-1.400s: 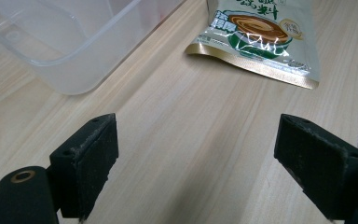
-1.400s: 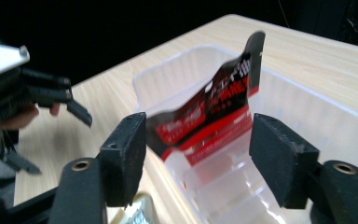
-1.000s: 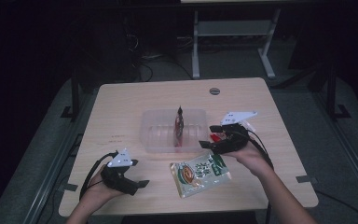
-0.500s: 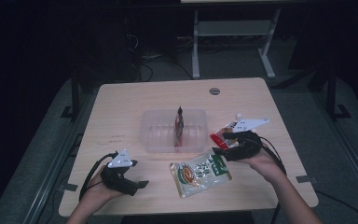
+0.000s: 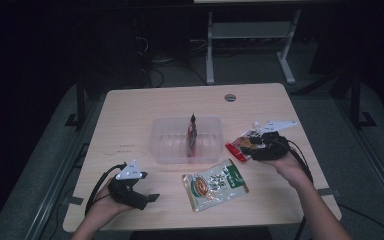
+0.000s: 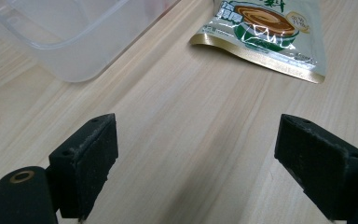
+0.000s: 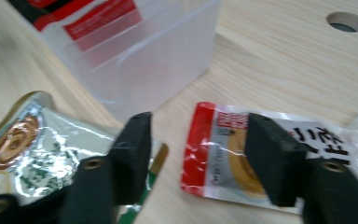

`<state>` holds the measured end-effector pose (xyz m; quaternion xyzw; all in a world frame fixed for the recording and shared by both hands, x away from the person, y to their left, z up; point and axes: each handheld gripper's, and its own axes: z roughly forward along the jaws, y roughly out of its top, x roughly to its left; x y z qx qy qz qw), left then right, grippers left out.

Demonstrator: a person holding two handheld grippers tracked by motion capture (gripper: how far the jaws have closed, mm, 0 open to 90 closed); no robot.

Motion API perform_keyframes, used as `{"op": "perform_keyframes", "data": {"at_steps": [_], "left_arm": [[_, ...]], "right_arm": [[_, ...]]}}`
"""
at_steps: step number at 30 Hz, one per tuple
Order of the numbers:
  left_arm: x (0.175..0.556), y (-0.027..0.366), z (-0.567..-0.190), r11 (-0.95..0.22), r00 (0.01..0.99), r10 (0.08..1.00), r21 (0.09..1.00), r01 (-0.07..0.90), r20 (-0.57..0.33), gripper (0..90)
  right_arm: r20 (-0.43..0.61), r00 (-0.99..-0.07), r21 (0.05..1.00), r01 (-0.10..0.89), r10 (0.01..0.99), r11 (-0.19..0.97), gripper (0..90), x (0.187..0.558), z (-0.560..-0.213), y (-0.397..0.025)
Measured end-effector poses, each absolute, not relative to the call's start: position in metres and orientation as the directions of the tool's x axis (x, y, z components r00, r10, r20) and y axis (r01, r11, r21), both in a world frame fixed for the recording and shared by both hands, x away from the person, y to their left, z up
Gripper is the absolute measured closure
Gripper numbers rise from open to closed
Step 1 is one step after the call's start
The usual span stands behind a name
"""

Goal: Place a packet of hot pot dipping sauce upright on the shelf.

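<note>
Right gripper view | right gripper [image 7: 193,154] jaws part-open, holding nothing, straddling flat red-and-white foil sachet [image 7: 261,154] just ahead | left gripper [image 6: 196,163] wide open, empty, farther off

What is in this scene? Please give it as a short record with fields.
table: light wood
bin: clear plastic, middle of table, one packet upright inside
green pouch: flat on table, in front of bin
red pouch: flat on table, right of bin
right gripper: open, jaws over the red pouch's left end, not shut on it
left gripper: open, holds nothing, low over bare table near the front left
</note>
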<state>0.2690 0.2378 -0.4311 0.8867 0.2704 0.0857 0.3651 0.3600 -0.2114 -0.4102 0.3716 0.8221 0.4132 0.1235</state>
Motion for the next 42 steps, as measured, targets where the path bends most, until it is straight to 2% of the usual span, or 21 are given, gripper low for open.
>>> {"op": "perform_keyframes", "data": {"at_steps": [5,10,14,21,23,34,42], "left_arm": [[0.27,0.237,-0.431,-0.589,0.84,0.54,0.694,0.415,-0.044,12.7],[0.271,0.236,-0.433,-0.588,0.839,0.542,0.691,0.42,-0.049,12.7],[0.271,0.235,-0.433,-0.591,0.84,0.541,0.69,0.419,-0.047,12.8],[0.271,0.235,-0.434,-0.591,0.839,0.541,0.689,0.42,-0.047,12.8],[0.271,0.235,-0.434,-0.591,0.839,0.542,0.688,0.421,-0.048,12.8],[0.27,0.234,-0.435,-0.596,0.84,0.54,0.682,0.423,-0.05,13.0],[0.27,0.234,-0.435,-0.595,0.841,0.539,0.682,0.426,-0.055,13.0]], "right_arm": [[0.103,-0.64,0.765,0.541,0.762,0.35,73.0,0.375,-0.415,-0.217],[0.088,-0.596,0.75,0.567,0.798,0.341,89.4,0.394,-0.419,-0.219],[0.066,-0.597,0.738,0.568,0.799,0.363,89.6,0.407,-0.425,-0.221],[0.046,-0.605,0.661,0.615,0.795,0.43,89.6,0.424,-0.444,-0.214],[0.005,-0.611,0.633,0.614,0.791,0.471,89.6,0.425,-0.449,-0.21],[-0.048,-0.608,0.583,0.627,0.792,0.516,90.0,0.425,-0.46,-0.203],[-0.006,-0.602,0.564,0.657,0.799,0.5,89.9,0.424,-0.458,-0.208]]}}
